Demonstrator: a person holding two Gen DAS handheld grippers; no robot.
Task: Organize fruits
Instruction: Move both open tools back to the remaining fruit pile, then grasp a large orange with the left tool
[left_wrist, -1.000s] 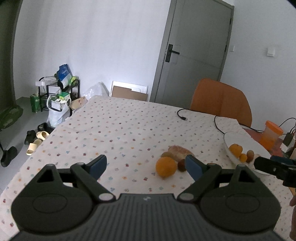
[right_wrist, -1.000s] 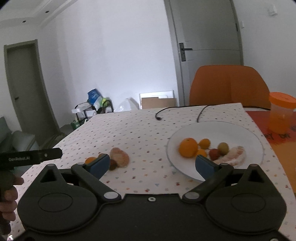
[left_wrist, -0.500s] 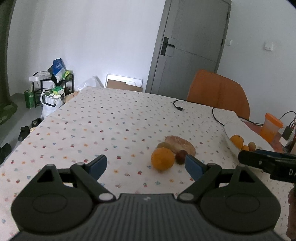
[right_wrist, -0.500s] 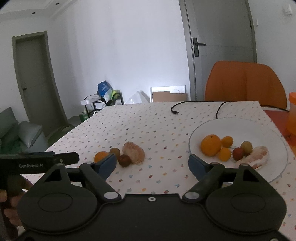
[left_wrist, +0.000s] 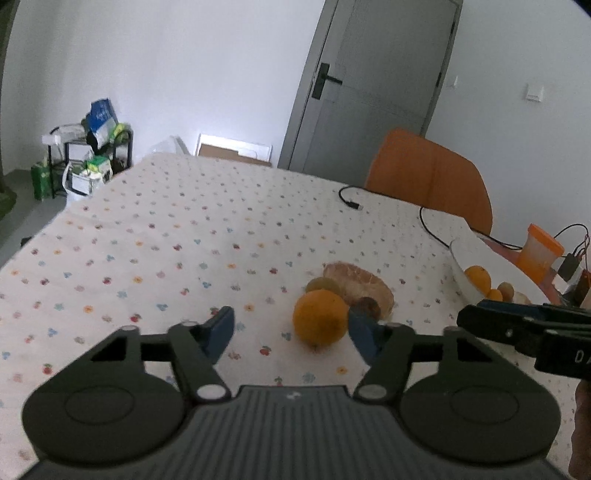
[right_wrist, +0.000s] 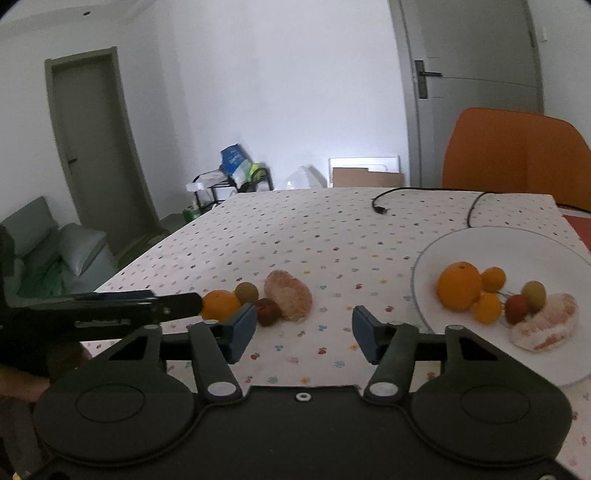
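Observation:
On the flowered tablecloth lie an orange, a green fruit, a small dark red fruit and a peeled citrus. My left gripper is open, the orange just ahead between its fingertips, near the right one. In the right wrist view the same group shows: orange, green fruit, red fruit, peeled citrus. My right gripper is open and empty, between that group and the white plate, which holds several fruits.
An orange chair stands at the table's far side. A black cable lies on the cloth behind the plate. An orange-lidded cup and wires sit at the far right. A shelf with bags stands on the floor to the left.
Both grippers have moved left and closer to the loose fruits. The orange now lies between my left fingertips. The plate has slid to the right in the right wrist view.

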